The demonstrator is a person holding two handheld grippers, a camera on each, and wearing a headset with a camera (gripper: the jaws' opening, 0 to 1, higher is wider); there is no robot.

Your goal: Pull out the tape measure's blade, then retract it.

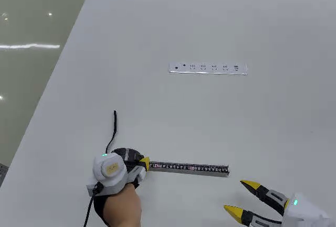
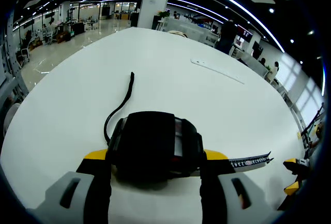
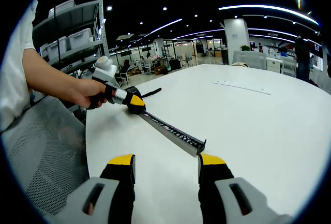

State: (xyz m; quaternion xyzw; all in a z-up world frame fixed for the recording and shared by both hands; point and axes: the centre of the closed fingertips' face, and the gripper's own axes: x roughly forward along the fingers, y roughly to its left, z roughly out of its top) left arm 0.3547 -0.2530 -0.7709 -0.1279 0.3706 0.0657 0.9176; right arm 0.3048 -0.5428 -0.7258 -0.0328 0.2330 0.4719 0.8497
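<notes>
**Blade out on the bench, rewind to come**

The left tongs (image 1: 139, 165) are clamped on the black case of the tape measure (image 1: 127, 158) near the front edge of the white bench (image 1: 220, 122). The yellow tips press on either side of the case, and a person's hand (image 1: 122, 209) grips the handle behind. The blade (image 1: 189, 168) lies flat on the bench, drawn out of the case toward the right tongs (image 1: 234, 195). These stand spread wide with nothing between them. Their tips are near the blade's free end but apart from it, and in the right gripper view that end lies just ahead of the gap. The case's black strap (image 1: 113, 130) trails away across the bench, and a white power strip (image 1: 208, 68) sits well beyond, out of the work.

Judged from how things lie, the pulling step is under way or done: a good run of blade is showing. Whether more is meant to come out cannot be told. The retraction is not yet done, since the blade lies extended with no grip on its end.
</notes>
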